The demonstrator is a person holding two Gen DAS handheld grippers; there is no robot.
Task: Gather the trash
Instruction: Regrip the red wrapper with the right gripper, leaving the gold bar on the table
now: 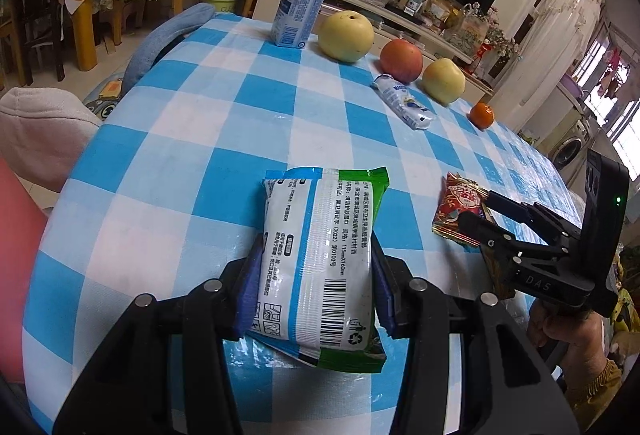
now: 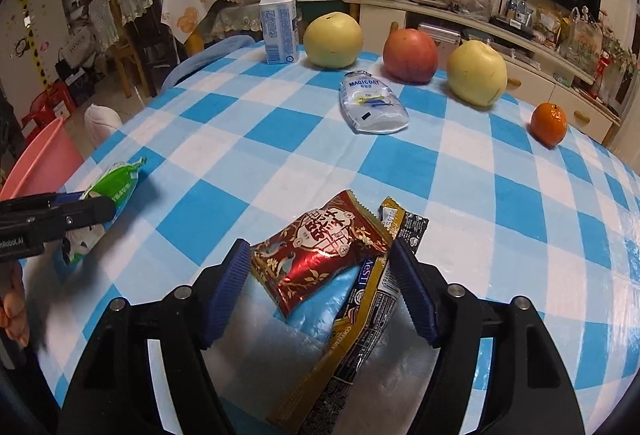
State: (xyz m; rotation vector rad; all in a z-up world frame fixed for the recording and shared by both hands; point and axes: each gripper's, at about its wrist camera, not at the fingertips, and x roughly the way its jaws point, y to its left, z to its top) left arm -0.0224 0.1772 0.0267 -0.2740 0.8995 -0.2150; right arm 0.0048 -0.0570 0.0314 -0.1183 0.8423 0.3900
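- Your left claw (image 1: pixel 316 287) is clamped on a white, blue and green wipes packet (image 1: pixel 320 259), its blue pads pressing both long sides, over the blue-and-white checked surface (image 1: pixel 192 139).
- Your right claw (image 2: pixel 320 287) stands apart, with a red snack wrapper (image 2: pixel 320 255) and a gold-and-black coffee sachet (image 2: pixel 360 315) lying between its pads on the surface. The left pad is right at the red wrapper's edge and the right pad is beside the sachet; you cannot tell from here whether either actually touches.
- The sachet lies partly under the red wrapper, its long end running back toward your camera.
- A flattened clear pouch (image 2: pixel 372 107) lies farther out, near the middle of the surface.
- Along the far edge stand a white bottle (image 2: pixel 278 23), a yellow pear (image 2: pixel 333 40), a red apple (image 2: pixel 410 55), a second yellow fruit (image 2: pixel 476 73) and a small orange (image 2: pixel 549 124), each apart from its neighbour.
- A pink bin (image 2: pixel 40 159) shows past the left edge of the surface.
- Your hand (image 1: pixel 568 327) grips the right claw's handle.
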